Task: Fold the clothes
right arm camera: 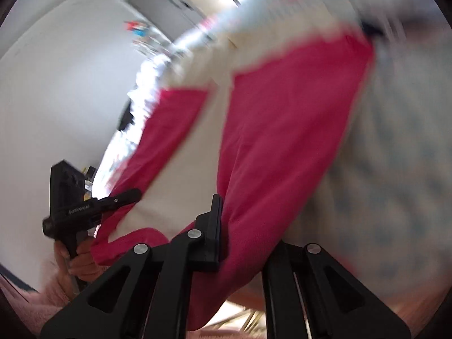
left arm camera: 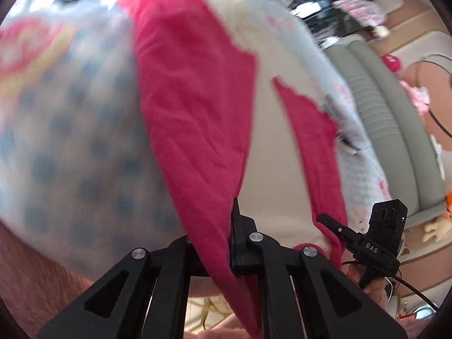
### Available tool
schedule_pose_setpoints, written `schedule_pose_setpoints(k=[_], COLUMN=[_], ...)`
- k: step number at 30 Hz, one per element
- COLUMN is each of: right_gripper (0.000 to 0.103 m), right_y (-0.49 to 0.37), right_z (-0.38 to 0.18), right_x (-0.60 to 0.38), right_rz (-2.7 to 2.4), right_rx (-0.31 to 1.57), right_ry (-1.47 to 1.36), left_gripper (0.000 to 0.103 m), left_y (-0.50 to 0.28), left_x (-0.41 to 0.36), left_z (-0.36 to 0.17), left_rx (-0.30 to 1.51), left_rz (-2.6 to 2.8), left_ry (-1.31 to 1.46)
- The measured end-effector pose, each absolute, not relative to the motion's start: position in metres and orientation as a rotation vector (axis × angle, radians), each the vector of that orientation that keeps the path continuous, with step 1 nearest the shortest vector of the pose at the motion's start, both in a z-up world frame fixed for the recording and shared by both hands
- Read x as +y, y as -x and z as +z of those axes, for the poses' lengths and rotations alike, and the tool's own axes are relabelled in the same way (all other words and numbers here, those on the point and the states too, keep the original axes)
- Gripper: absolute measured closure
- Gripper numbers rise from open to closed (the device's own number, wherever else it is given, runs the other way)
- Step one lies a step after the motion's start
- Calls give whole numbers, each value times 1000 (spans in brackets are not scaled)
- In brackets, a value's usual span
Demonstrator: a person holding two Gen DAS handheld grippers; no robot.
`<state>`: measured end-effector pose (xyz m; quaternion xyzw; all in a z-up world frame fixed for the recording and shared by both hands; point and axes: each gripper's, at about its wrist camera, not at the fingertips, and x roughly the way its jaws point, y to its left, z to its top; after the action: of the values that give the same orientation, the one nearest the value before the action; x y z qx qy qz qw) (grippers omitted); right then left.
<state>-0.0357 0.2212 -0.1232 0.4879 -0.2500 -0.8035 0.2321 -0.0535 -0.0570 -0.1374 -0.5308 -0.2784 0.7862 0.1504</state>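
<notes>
Left wrist view: our left gripper [left arm camera: 226,223] pinches the pink garment [left arm camera: 195,107], which trails ahead of its jaws. Right gripper [right arm camera: 223,223] likewise pinches it. We should keep both pinches firm and the edge between them taut.

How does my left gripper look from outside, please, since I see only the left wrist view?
Observer: In the right wrist view the left gripper is shut on a pink strip of the pink garment, with its jaws together.
Operator: Thank you. What is holding it?
Observer: A hand is wrapped round its handle, with a fluffy pink sleeve just below.
Operator: And what is behind it?
Observer: A plain white wall.
</notes>
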Motion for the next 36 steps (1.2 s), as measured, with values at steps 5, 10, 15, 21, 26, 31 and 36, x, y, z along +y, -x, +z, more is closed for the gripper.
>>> schedule_pose_setpoints(k=[5, 10, 15, 21, 26, 31, 36], right_gripper=[97, 98, 94, 74, 35, 23, 24], right_y=[32, 21, 43, 138, 231, 212, 175], right_z=[-139, -108, -85, -35, -36, -42, -91], right_x=[220, 219, 227, 215, 246, 263, 274], right_rz=[-2179, -2249, -2203, -2195, -2584, -2486, -2541], right_rx=[-664, -568, -569, -402, -595, -784, -690], right_ry=[-1436, -1332, -1256, -1169, -1304, -1131, -1351], left_gripper=[98, 97, 97, 83, 46, 38, 38], left_y=[44, 32, 72, 206, 258, 196, 136], left_x=[-62, -72, -83, -84, -107, -134, -166], left_z=[-123, -103, -78, -28, -23, -53, -95], left_rx=[-746, -716, -668, -609, -787, -743, -988], left_rz=[2295, 2319, 2284, 2339, 2403, 2603, 2630], left_ry=[1487, 1460, 1397, 1341, 1277, 1282, 1251])
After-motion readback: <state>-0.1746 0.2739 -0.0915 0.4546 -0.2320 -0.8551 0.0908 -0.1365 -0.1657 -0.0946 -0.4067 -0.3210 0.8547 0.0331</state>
